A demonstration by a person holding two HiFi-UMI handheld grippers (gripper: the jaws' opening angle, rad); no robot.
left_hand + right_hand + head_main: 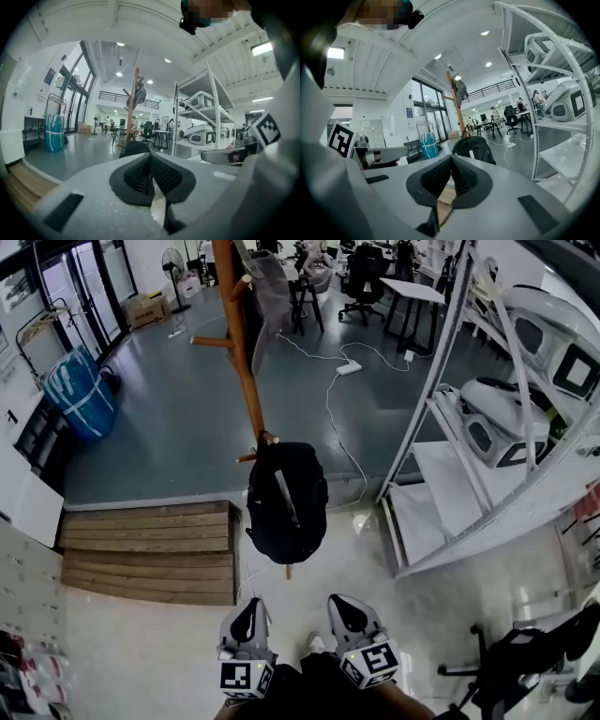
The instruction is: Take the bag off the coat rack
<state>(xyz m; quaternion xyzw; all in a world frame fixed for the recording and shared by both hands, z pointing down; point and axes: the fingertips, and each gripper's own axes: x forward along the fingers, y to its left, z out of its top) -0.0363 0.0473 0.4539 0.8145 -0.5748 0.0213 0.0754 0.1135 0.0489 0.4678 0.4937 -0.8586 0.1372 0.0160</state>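
A black backpack (pixel 286 502) hangs low on a tall wooden coat rack (pixel 239 343) straight ahead. It shows over the jaws in the left gripper view as the backpack (pixel 133 148), and in the right gripper view as the backpack (pixel 474 146). A grey garment (pixel 270 287) hangs higher on the rack. My left gripper (pixel 247 622) and right gripper (pixel 351 615) are side by side at the bottom of the head view, short of the bag and apart from it. Both are shut with nothing between the pads: left gripper (pixel 150 174), right gripper (pixel 451 176).
A white metal shelving unit (pixel 469 427) with white machine housings stands at the right. Wooden steps (pixel 150 549) lie at the left. A blue wrapped bundle (pixel 80 395) stands by the glass doors. A cable and power strip (pixel 349 368) run over the grey floor. Desks and chairs stand far back.
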